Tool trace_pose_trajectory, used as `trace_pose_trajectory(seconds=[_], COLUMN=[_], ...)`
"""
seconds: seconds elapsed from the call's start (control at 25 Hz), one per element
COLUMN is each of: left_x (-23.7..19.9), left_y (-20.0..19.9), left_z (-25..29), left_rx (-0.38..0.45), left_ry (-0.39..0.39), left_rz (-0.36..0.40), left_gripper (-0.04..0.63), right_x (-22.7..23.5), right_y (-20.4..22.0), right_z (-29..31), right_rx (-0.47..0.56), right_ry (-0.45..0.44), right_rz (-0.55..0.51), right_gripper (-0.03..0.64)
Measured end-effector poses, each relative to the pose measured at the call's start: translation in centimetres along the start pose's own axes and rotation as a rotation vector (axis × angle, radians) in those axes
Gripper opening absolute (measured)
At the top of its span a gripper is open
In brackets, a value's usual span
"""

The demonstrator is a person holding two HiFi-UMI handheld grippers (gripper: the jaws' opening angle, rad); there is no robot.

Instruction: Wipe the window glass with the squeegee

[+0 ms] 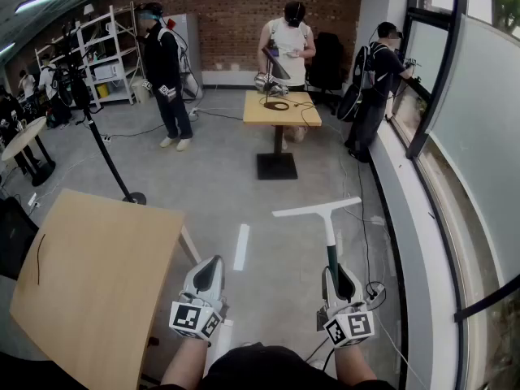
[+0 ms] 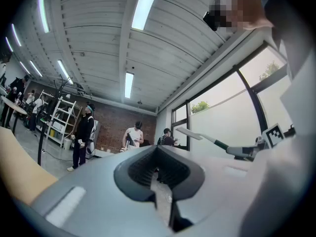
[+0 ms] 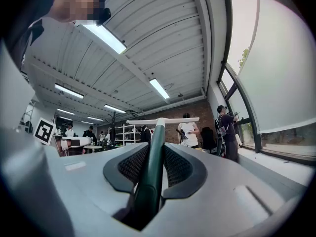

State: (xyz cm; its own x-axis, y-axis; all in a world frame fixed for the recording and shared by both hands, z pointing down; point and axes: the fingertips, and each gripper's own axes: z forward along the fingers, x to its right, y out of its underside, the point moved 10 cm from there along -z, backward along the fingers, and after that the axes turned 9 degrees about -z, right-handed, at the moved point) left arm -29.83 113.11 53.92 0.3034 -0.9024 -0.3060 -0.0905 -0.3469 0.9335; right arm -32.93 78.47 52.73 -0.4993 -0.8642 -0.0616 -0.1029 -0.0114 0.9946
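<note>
- The right gripper (image 1: 339, 276) is clamped on the dark green handle (image 3: 152, 169) of the squeegee (image 1: 329, 226). The handle runs straight up between the jaws.
- The squeegee's white blade (image 1: 315, 210) forms a T at the far end. It points forward over the grey floor, well apart from the window glass (image 1: 487, 112) on the person's right.
- The left gripper (image 1: 207, 268) hangs beside the right one with its jaws drawn to a narrow slit and nothing between them. It is near the corner of a wooden table (image 1: 89, 275).
- Wiping has not begun, judging by the gap to the pane. The step in hand seems to be bringing the blade to the glass.
- To do it well, turn right and lay the blade's full edge flat on the pane, starting high.
- Pull down in straight, overlapping strokes with even pressure.
- The grip sits low on the handle (a long lever), so the blade may twist on contact. Keep the clamp firm and lean in gently.
- A raised sill (image 1: 406, 218) and loose cables lie below the window, so step with care.
- Other people work at the far end of the room, well away.
</note>
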Motion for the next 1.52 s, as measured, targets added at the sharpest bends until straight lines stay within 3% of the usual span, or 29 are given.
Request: trace_pose_trajectory(seconds=[0.56,0.88,1.28,1.52], left_x=[1.0,2.5,9.5,14.4], left_y=[0.2,1.3,3.8,5.8], left_z=[0.1,1.7,6.0,9.4], left_rx=[0.003,-0.022,-0.074,-0.107], left_ry=[0.061,0.093,0.281,0.421], left_rz=[-0.028,-0.051,-0.091,-0.134], left_gripper=[-0.002,-0.002,-0.002,-0.002], right_x=[0.1,1.6,4.8,8.0], right_y=[-0.5,-0.7,-2.7,-2.7], right_z=[-0.7,-2.9,-9.9,-14.9], right_rx=[-0.014,-0.011,-0.019,-0.027], right_ry=[-0.004,0.066,0.204,0.341], right_rz=[-0.003,0.017,-0.073,-0.083], right_gripper=[0.095,0.095,0.095,0.095])
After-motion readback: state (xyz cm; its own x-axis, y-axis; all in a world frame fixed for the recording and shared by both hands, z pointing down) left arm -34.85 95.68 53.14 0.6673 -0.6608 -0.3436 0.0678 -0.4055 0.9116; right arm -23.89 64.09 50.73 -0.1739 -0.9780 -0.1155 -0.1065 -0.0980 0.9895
